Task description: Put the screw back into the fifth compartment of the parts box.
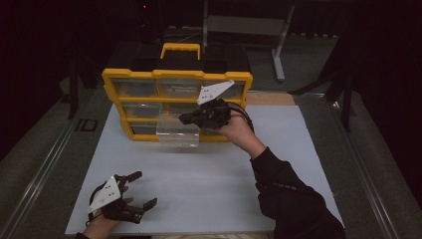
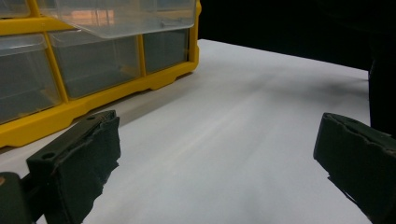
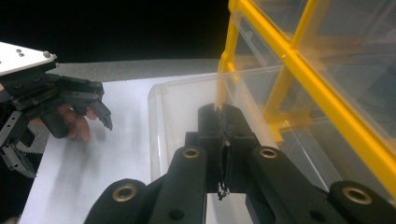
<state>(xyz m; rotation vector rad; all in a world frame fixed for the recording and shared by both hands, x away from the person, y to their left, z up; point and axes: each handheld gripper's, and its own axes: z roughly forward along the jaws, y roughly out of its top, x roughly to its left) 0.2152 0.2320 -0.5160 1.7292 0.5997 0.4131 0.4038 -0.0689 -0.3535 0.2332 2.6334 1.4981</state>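
Right claw [image 3: 223,116] pinched shut on clear drawer [image 3: 187,100] wall — pull straight out from yellow cabinet [image 1: 130,74]; left claw [image 1: 139,189] wide, idle.

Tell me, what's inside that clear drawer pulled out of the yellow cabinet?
The clear drawer looks empty through its walls. The right claw, shut, reaches into it and covers part of the floor, so something small there could stay hidden.

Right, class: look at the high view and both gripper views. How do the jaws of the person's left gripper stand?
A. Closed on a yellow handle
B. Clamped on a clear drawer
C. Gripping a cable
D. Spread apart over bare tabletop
D: the left gripper has its jaws wide apart with only the white table between them.
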